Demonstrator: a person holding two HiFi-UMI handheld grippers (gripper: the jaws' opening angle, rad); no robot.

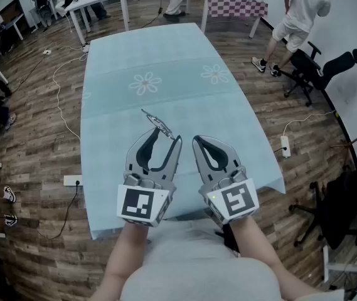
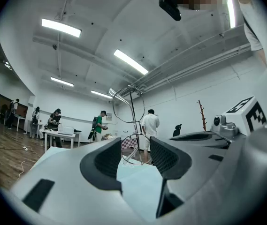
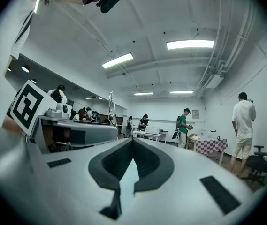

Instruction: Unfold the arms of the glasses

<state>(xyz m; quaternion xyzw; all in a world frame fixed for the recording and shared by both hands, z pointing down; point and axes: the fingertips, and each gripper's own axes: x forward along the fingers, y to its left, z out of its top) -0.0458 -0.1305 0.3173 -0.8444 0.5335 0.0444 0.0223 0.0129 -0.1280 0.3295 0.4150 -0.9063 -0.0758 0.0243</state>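
While the left tool [image 1: 168,137] pinches the wire glasses [image 1: 157,123] above the counter [image 1: 165,61], the right tool [image 1: 197,141] sits shut and empty. The arms look folded, so unfolding remains.

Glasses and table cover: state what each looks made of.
Thin round-rimmed wire glasses: probably metal, as the rims are hair-thin and dark.
Pale blue table cover with daisy prints: likely cloth or soft plastic sheet, since it drapes over the edges.
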